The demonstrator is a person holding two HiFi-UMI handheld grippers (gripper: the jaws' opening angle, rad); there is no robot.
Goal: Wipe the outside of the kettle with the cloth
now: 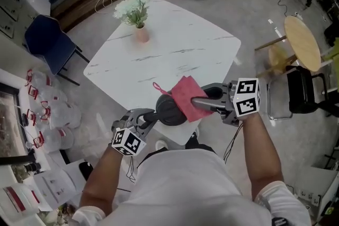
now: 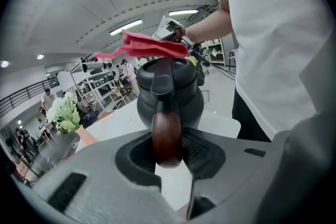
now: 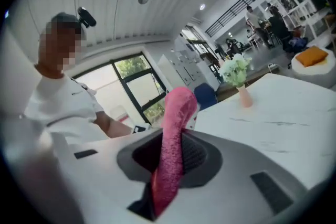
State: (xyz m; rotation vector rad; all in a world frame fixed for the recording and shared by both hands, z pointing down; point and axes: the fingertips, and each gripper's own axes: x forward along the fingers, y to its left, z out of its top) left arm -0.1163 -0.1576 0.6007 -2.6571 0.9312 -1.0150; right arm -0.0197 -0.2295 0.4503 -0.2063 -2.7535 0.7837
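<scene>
Weight is the point to be reckoned with. At the left, the left gripper (image 1: 150,117) is clamped round the reddish-brown wooden handle (image 2: 166,134) of the dark grey, round-bellied metal kettle (image 1: 167,110). The kettle is held in the air over the near edge of the white marble-topped table (image 1: 175,50).

The kettle is judged stiff and fairly heavy for a hold taken so far from its body (whether water is inside cannot be told). It may therefore twist about the smooth, rounded handle when pressed from the side. The handle is the right place to be gripped, set deep between the pads. The shell looks matte, dark and even; no dirt can be made out on it.

Further right, the pink fleecy cloth (image 1: 186,97) is spread over the kettle's top, though whether it is pressed on or just above cannot be told. It is judged soft, light and limp, best taken by a bunched fold so that a loose flap is left for wiping. At the far right, the right gripper (image 1: 210,103) is closed on such a fold.
</scene>
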